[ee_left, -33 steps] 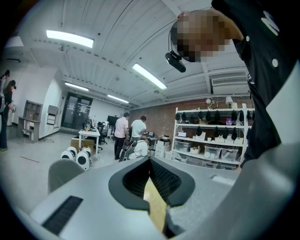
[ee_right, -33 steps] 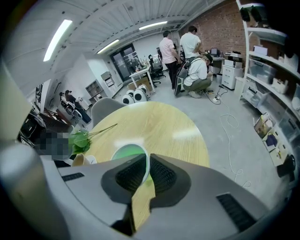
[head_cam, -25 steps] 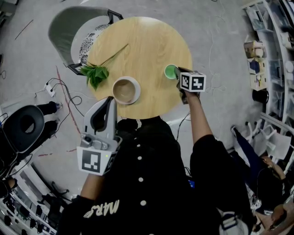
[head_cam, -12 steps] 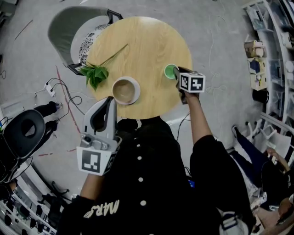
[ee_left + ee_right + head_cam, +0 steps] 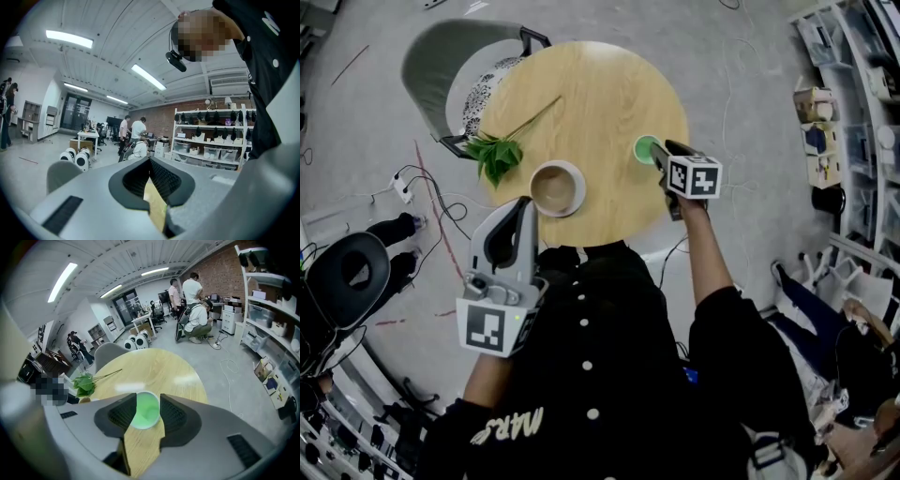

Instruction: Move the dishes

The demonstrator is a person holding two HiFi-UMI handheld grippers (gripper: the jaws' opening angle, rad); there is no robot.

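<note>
Green cup (image 5: 146,411) stands between right tool's (image 5: 148,401) jaws, which have just been opening.

Grey concrete floor (image 5: 741,84), brick wall (image 5: 219,273), white shelving (image 5: 211,140), ceiling strip lights (image 5: 69,39)

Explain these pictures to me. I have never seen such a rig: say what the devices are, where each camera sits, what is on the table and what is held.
There is no robot: a person holds a two-jaw gripper in each hand. One picture comes from a camera on the person's head, looking steeply down; the other two come from cameras riding on the grippers, looking along their jaws. On the round wooden table are a white bowl, a leafy sprig and a small green cup. The right gripper has just been opening its jaws; the cup stands between them, not squeezed. The left gripper waits near the person's body, jaws together, empty.
</note>
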